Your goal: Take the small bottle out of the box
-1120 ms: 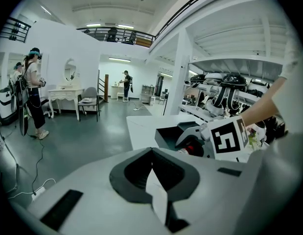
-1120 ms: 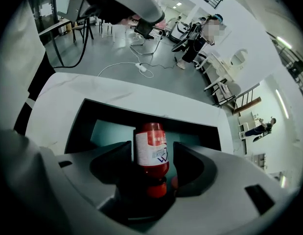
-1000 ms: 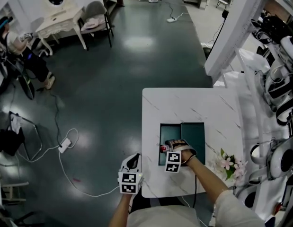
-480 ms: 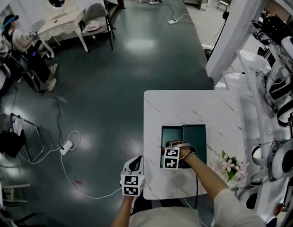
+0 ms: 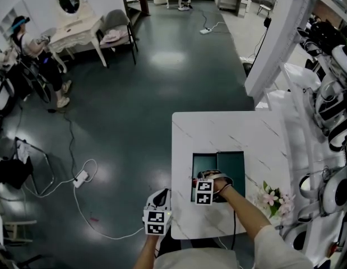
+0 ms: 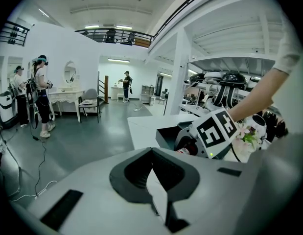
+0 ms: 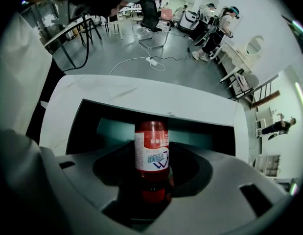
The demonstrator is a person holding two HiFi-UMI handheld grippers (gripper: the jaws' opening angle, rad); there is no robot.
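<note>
The small bottle [image 7: 152, 153], red with a white label, stands between the jaws of my right gripper [image 7: 152, 182], over the dark green open box [image 7: 112, 131]. The pads press its sides while the jaws ease open slightly. In the head view the right gripper [image 5: 195, 179] reaches into the left half of the box [image 5: 235, 167], and a red bit of the bottle [image 5: 192, 178] shows at its tip. My left gripper [image 5: 160, 194] hangs off the table's near left corner, shut and holding nothing. From the left gripper [image 6: 153, 185] view, the box [image 6: 166, 133] lies ahead.
The box sits on a white marble table [image 5: 229, 130], with pink flowers [image 5: 268, 194] at its near right. White racks [image 5: 330, 111] crowd the right side. A cable and power strip [image 5: 81, 178] lie on the dark floor to the left, and a person [image 5: 27, 43] stands by a dressing table.
The right gripper has stayed over the left half of the box and shifted slightly; the head camera has drifted a little. The left gripper has barely moved.
</note>
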